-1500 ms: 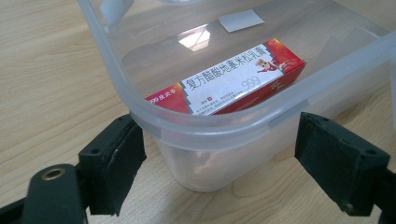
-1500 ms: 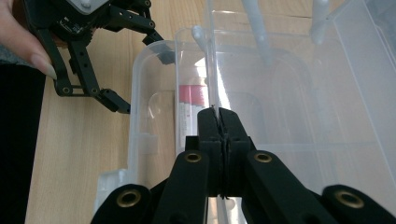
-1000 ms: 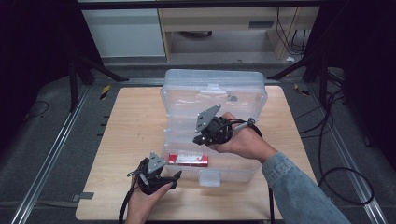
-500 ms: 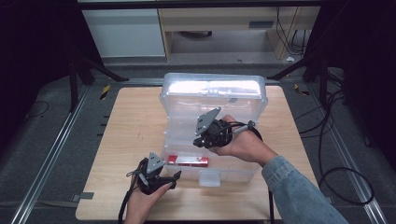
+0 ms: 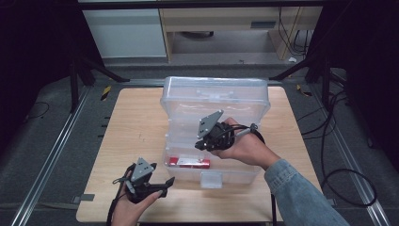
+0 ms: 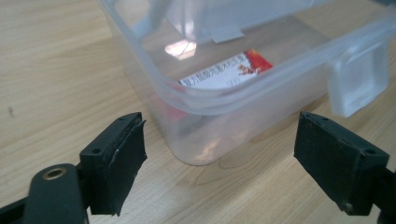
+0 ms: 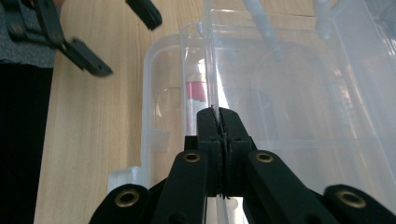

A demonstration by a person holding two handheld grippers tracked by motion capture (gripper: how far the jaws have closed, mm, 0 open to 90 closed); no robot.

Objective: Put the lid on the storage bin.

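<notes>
Currently the right gripper (image 5: 203, 142) is clamped on the raised lid (image 5: 216, 100) of the clear box (image 5: 226, 176), whose long axis runs across the table. The left gripper (image 5: 165, 184), jaws apart and empty, is held just beside the box's near-left corner.

Not much to read here tbh. The only printing is on the red and white packet (image 6: 223, 73) lying inside the clear plastic box (image 6: 154, 88), middle of the left gripper view: a line of dark characters runs across its white part, but it's too blurry to make out. From the high view the packet (image 5: 189, 162) is just a red strip, nothing legible.
</notes>
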